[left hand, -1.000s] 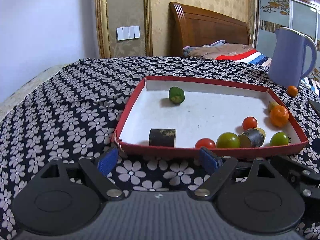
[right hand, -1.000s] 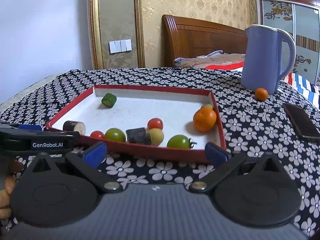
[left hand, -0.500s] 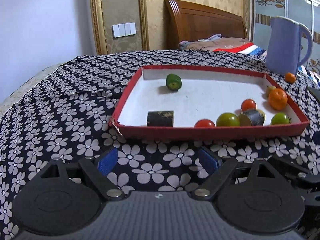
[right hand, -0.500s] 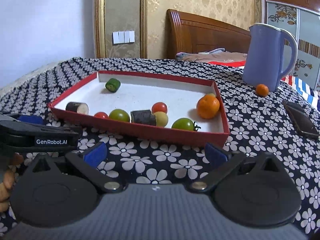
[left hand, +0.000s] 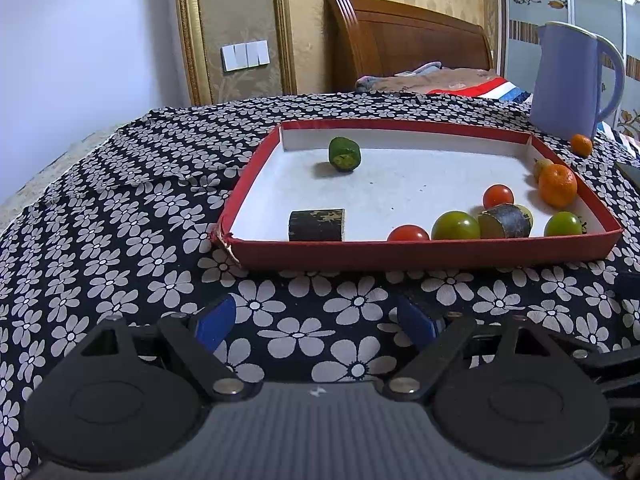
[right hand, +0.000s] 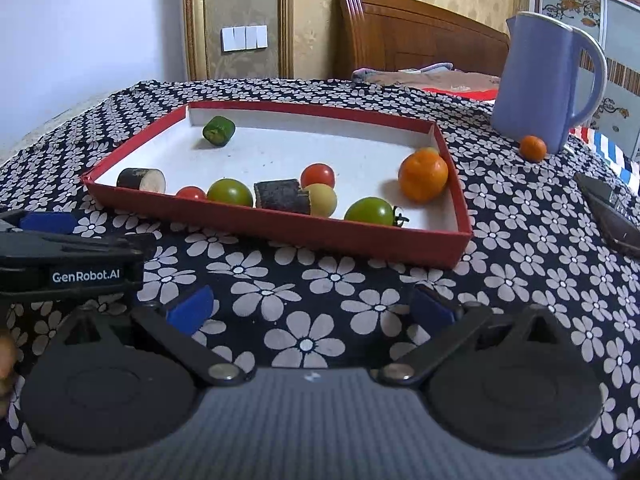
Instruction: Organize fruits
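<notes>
A red tray (left hand: pixel 420 254) (right hand: pixel 280 228) with a white floor holds the produce: an orange (left hand: pixel 557 185) (right hand: pixel 423 174), red tomatoes (left hand: pixel 497 196) (right hand: pixel 317 175), green tomatoes (left hand: pixel 455 225) (right hand: pixel 230 192), dark cut pieces (left hand: pixel 317 225) (right hand: pixel 283 196) and a green cucumber piece (left hand: pixel 344 154) (right hand: pixel 218 131). A small orange (left hand: pixel 581 145) (right hand: pixel 532 148) lies outside by the jug. My left gripper (left hand: pixel 316 320) hovers open over the cloth in front of the tray, empty. My right gripper (right hand: pixel 312 306) is open and empty too, just to its right.
A blue jug (left hand: pixel 572 80) (right hand: pixel 548 80) stands behind the tray's right corner. A dark phone (right hand: pixel 612 216) lies on the floral cloth at the right. In the right wrist view the left gripper's body (right hand: pixel 68 260) juts in from the left edge. A wooden headboard is behind the table.
Both grippers have drawn back from the tray: more floral cloth now shows between their fingers and the tray's front wall. The fruits have not moved.
</notes>
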`<state>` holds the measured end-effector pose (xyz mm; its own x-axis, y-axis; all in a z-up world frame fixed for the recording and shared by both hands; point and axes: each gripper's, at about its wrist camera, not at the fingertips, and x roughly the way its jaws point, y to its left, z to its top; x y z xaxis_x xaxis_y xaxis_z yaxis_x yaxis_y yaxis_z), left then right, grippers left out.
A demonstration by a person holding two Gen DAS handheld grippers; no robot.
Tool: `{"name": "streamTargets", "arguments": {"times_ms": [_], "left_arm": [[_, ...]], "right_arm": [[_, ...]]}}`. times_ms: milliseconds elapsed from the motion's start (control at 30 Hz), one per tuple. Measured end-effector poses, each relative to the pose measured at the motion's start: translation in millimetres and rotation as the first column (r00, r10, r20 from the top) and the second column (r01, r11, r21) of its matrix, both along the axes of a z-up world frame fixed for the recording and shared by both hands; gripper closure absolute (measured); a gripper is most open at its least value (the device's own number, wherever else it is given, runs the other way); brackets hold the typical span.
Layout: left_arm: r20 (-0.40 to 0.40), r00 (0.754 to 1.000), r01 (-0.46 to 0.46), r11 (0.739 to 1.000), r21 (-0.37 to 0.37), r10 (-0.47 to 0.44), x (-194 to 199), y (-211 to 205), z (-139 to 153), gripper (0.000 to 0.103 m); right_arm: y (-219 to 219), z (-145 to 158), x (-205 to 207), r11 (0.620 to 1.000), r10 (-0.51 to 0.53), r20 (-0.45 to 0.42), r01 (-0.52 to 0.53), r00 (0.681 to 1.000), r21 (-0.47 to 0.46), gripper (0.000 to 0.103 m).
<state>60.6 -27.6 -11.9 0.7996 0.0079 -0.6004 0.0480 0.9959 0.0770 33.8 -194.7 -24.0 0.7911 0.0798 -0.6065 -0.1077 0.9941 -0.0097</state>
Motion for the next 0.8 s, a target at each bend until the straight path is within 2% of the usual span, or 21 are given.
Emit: {"name": "streamTargets", "arguments": {"times_ms": [267, 367, 467, 700, 800], "left_arm": [[-0.008, 1.0, -0.005, 1.0, -0.012, 0.005, 1, 1, 0, 0.015], [-0.012, 1.0, -0.003, 1.0, -0.016, 0.003, 1, 1, 1, 0.015], [-0.023, 1.0, 0.0, 0.999, -0.041, -0.001, 3, 3, 3, 0.015], [-0.026, 0.999, -0.02, 0.998, -0.052, 0.018, 8, 6, 2, 0.015], [-0.02, 1.0, -0.018, 0.999, -0.026, 0.018, 9, 3, -2, 0.015]], "right_arm": [[-6, 7, -1, 1.0, -0.02, 0.019, 0.02, 1.0, -0.008, 0.0], [-6, 8, 1, 0.998, -0.04, 0.029, 0.041, 0.999, -0.037, 0.0], [-6, 0, 5, 0.998, -0.034, -0.001, 0.034, 0.999, -0.051, 0.0], [-13, -6, 4, 0.999, -0.045, 0.007, 0.045, 0.999, 0.012, 0.0], [-14, -7, 3, 0.999, -0.048, 0.009, 0.048, 0.999, 0.019, 0.0]]}}
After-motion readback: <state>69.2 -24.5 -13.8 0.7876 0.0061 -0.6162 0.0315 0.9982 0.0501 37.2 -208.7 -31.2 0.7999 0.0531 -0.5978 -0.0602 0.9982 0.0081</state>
